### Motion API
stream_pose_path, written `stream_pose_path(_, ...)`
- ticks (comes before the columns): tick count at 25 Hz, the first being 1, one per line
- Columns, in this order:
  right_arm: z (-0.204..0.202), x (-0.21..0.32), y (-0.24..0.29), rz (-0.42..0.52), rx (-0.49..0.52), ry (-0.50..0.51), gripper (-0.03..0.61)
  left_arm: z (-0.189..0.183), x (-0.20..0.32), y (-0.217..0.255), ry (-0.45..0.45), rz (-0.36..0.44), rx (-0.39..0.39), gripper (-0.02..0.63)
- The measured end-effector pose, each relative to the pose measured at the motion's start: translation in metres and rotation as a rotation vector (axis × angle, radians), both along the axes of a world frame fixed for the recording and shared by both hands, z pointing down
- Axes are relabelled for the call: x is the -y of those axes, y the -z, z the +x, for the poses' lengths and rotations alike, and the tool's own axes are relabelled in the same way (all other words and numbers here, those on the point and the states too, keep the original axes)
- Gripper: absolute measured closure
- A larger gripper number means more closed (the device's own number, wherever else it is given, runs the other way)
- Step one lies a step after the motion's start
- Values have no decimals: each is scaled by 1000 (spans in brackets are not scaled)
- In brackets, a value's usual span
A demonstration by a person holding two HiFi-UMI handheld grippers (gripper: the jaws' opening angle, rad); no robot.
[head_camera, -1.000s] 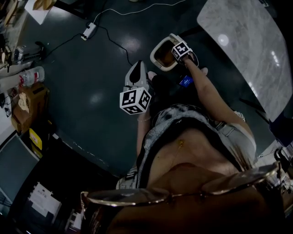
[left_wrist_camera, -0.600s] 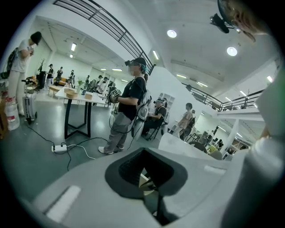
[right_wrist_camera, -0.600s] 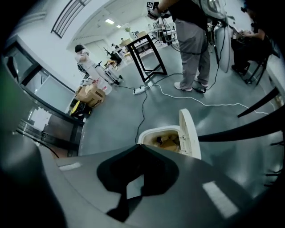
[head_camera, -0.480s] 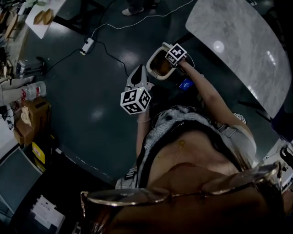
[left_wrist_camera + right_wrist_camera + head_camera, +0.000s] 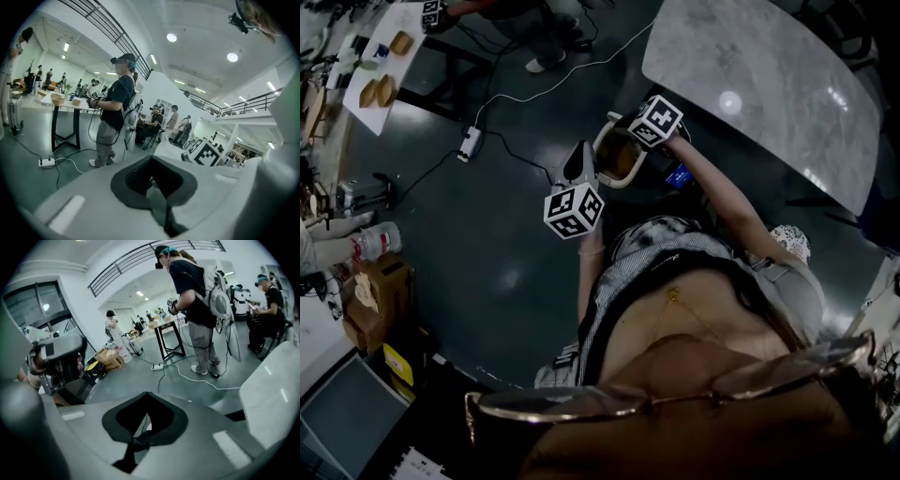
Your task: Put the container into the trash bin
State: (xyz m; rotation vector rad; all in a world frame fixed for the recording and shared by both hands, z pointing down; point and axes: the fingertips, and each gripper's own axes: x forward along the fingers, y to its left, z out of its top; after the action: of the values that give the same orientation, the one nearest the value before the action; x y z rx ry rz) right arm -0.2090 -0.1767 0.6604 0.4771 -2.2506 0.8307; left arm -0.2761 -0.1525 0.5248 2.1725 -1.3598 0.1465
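- One dark, glossy floor is spread beneath everything in the head view.
- A pale, marbled table with rounded corners is seen at the upper right, near the outstretched right arm.
- A standing person in a dark shirt and grey trousers is caught in both gripper views, well apart from the tools.
- The white-rimmed, rounded-square container with a brown inside is held over the floor, between the two marker cubes and near the table's edge.
- The right tool is drawn narrow, with only a slit between its grey jaws. In the head view the container is gripped at its rim beneath it.
- The left tool is likewise drawn narrow, on nothing, with its tip just beside the container.
- A white power strip with its cable is seen lying on the floor.
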Motion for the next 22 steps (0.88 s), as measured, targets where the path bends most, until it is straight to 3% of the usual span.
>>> stream_pose_path(11, 33, -3, 108, 254, 204, -70, 552, 58, 13, 22, -91, 44, -7, 614)
stream_pose_path(22, 43, -6, 193, 598, 420, -119, 552, 74, 19, 67, -106, 209, -8, 614)
